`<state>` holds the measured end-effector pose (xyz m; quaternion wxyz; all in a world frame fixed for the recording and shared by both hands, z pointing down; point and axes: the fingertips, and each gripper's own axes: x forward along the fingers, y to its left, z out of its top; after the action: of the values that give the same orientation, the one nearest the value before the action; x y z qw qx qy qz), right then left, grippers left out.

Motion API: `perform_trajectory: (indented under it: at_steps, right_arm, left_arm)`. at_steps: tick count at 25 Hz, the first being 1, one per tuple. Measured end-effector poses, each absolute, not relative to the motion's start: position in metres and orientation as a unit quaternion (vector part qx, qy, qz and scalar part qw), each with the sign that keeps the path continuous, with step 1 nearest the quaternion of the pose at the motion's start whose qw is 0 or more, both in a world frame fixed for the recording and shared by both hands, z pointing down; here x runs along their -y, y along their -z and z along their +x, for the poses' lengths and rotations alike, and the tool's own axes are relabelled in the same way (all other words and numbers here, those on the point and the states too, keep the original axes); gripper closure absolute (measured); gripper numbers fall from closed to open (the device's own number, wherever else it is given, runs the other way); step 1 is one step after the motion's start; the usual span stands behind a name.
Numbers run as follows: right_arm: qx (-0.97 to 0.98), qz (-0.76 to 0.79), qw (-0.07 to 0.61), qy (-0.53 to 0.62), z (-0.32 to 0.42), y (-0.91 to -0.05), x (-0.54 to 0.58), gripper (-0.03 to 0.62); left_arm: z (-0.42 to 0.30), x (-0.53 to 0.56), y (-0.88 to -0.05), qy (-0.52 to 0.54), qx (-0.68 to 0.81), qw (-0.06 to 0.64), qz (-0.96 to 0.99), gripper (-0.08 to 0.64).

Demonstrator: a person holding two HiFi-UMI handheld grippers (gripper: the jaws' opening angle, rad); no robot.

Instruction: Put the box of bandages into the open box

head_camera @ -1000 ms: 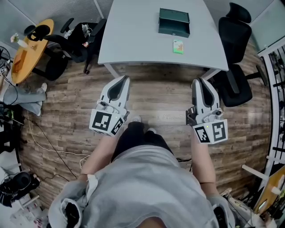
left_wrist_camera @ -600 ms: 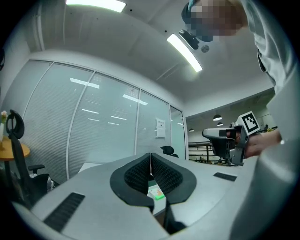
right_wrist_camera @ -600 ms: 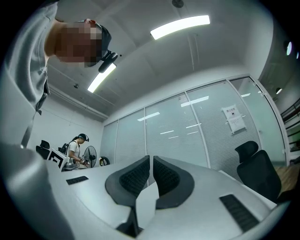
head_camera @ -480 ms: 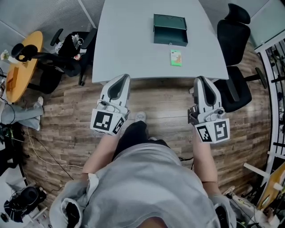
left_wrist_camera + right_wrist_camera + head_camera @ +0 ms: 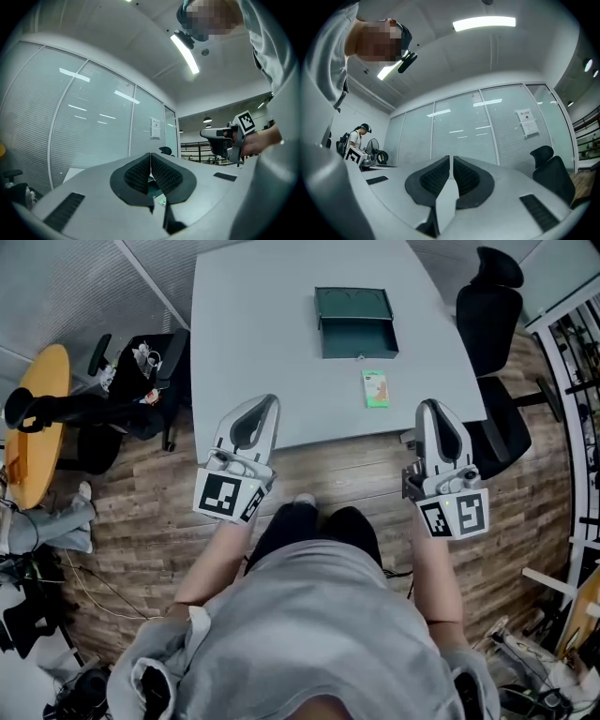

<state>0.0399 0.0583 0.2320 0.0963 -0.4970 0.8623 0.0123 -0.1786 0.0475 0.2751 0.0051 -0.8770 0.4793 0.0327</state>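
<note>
In the head view a dark green open box (image 5: 355,322) sits on the grey table (image 5: 253,324), toward its far middle. The small light green box of bandages (image 5: 375,388) lies flat just in front of it, near the table's front edge. My left gripper (image 5: 266,401) hangs over the front edge, well left of both boxes, shut and empty. My right gripper (image 5: 433,405) is just off the front right corner, right of the bandages, also shut and empty. The left gripper view shows closed pads (image 5: 140,173); the right gripper view shows the same (image 5: 438,177).
A black office chair (image 5: 492,306) stands at the table's right side. More black chairs (image 5: 122,399) and a round yellow table (image 5: 33,427) are on the left. Cables (image 5: 84,577) trail over the wood floor. A metal rack (image 5: 577,362) lines the right wall.
The person has stepped toward the table: it and both boxes have slid lower and nearer in the head view. Both grippers now reach the table's front edge, still shut.
</note>
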Motion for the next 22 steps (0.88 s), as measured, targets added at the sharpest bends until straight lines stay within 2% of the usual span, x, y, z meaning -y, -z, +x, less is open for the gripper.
perform_trajectory:
  at_steps: [6,15,22]
  right_arm:
    - [-0.862,-0.500,0.084,-0.002,0.041,-0.239,-0.021,0.535]
    - [-0.883,-0.460,0.094,0.001,0.043,-0.241,0.064,0.535]
    - [-0.901,-0.422,0.098,0.003,0.074,-0.240,0.141,0.535]
  left_arm:
    - [-0.174,-0.010,-0.290,-0.029,-0.475,-0.021,-0.879,0.538]
    - [-0.163,0.050,-0.289,-0.029,-0.494,-0.017,-0.869,0.538]
    - [-0.130,0.113,-0.290,-0.033,-0.527,-0.017,-0.849,0.538]
